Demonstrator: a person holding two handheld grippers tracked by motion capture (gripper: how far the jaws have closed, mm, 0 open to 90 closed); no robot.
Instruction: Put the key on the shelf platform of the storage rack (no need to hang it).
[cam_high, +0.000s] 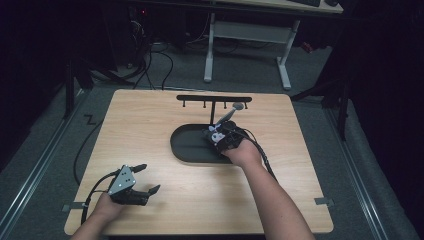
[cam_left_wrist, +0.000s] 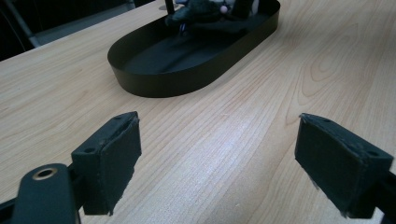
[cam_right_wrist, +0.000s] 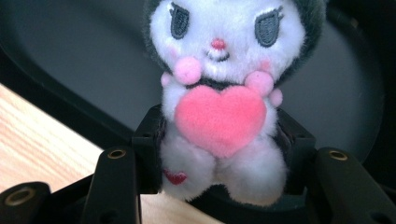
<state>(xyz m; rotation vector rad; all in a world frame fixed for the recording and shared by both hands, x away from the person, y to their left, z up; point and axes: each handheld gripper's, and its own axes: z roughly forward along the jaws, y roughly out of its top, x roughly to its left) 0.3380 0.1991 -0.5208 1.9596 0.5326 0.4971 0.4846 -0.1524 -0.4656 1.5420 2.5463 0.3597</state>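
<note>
Plush toy (cam_right_wrist: 219, 107), white with a dark hood and a pink heart (cam_right_wrist: 220, 117) on its chest: we see it clamped at the waist between the jaws of our right gripper (cam_right_wrist: 219, 149), the pads pressing into the fur on both sides. In the right gripper view its long axis runs head to feet, up the picture, with the head away from the gripper body, the feet toward it, and the face and heart turned to the camera. In the high view that same gripper (cam_high: 216, 136) sits over the right end of the black oval tray (cam_high: 186, 145), and the toy shows there as a small pale patch at the jaw tips; how it lies relative to the table we cannot tell from that view.

The tray lies near the middle of the wooden table (cam_high: 150, 115), its long axis running left to right. Beyond it a black rack (cam_high: 214, 99) with small hooks stands toward the far edge.

Our left gripper (cam_high: 150, 178) rests at the near left of the table, well apart from the tray. Its jaws stand wide apart with bare wood between the pads (cam_left_wrist: 109, 158).
</note>
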